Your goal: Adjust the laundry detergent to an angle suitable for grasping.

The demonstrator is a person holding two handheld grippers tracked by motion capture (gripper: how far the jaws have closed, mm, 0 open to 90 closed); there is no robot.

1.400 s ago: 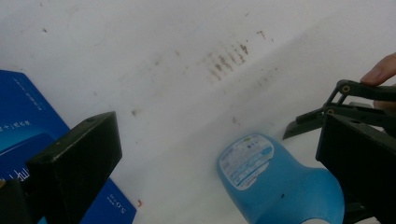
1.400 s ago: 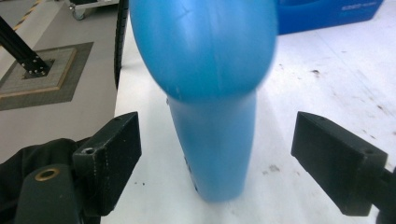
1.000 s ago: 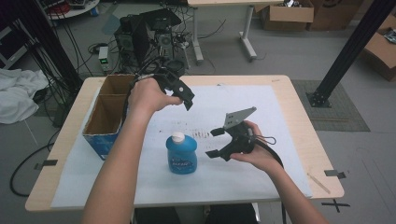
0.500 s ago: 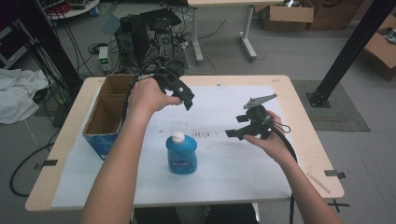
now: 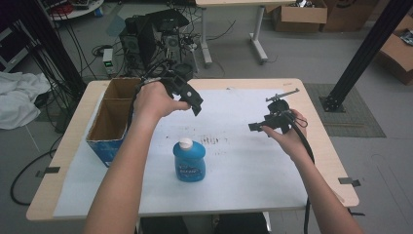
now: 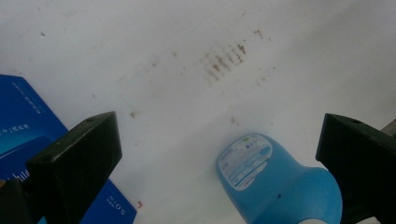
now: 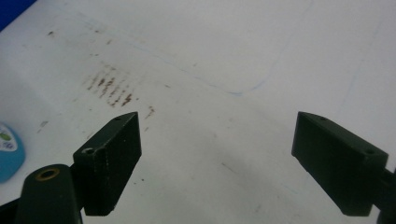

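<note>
A blue bottle (image 5: pixel 189 161) with a white cap stands upright on the white paper (image 5: pixel 243 165) near the table's middle. My left gripper (image 5: pixel 195 103) hovers above and behind it, tilted down, open and empty. In the left gripper view the bottle (image 6: pixel 275 177) lies low between the wide-apart jaws of that gripper (image 6: pixel 217 149), well below them. My right gripper (image 5: pixel 260 126) is held over the paper to the right of the bottle, pointing left. In the right gripper view this gripper (image 7: pixel 215 154) is open over bare paper, with the bottle's edge (image 7: pixel 7 154) at far left.
An open cardboard box (image 5: pixel 112 117) with blue sides and two compartments stands at the table's left, and its blue side (image 6: pixel 28 140) is seen beside my left jaw. Brown smudges (image 5: pixel 212 141) mark the paper. The wooden table edge (image 5: pixel 73 141) borders the sheet.
My right gripper has moved right and farther back, away from the bottle. The left gripper and the bottle have stayed put.
</note>
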